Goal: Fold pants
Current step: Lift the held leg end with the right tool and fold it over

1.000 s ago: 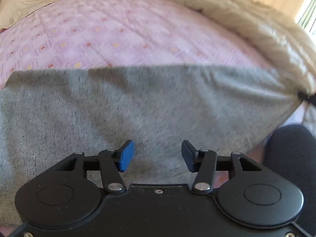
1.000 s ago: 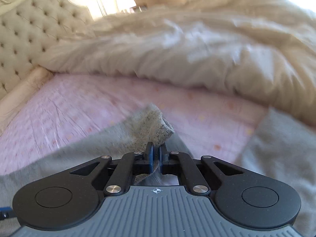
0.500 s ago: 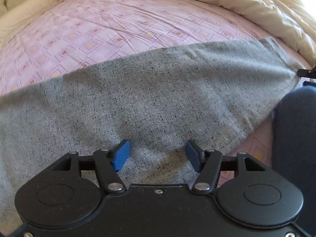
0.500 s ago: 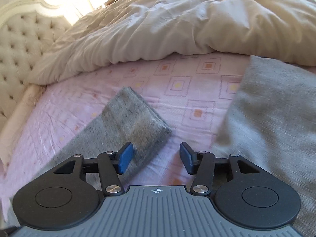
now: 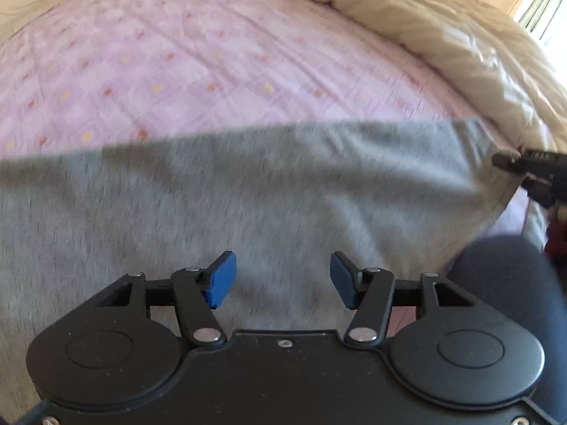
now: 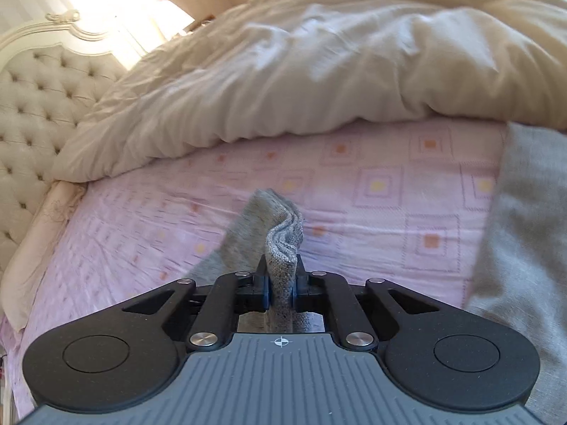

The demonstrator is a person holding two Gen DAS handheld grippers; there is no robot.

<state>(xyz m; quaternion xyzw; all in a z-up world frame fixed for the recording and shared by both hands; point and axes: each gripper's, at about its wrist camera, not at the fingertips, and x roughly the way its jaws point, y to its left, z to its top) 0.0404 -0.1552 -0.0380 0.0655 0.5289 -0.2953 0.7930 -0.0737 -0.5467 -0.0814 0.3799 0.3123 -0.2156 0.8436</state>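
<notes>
Left wrist view: the left gripper [image 5: 281, 279] tilts steeply down over the grey pants [image 5: 248, 191], which lie spread across the pink bedsheet [image 5: 212, 53]; its blue fingers [image 5: 221, 279] are released, their gap narrowing slightly, and seem, through the motion blur, to hover with nothing pinched. At the far right edge the right gripper [image 5: 510, 163] meets the cloth's end.

Right wrist view: the right gripper [image 6: 281, 290] is closing, its fingers [image 6: 264, 292] clenched on a bunched end of the pants [image 6: 280, 244], lifted off the bedsheet [image 6: 354, 184] below the cream duvet [image 6: 319, 71]. The wrist angles moderately downward. The fold looks under way: next, that end likely needs carrying over the spread fabric while the left gripper pins or takes its own hold.
</notes>
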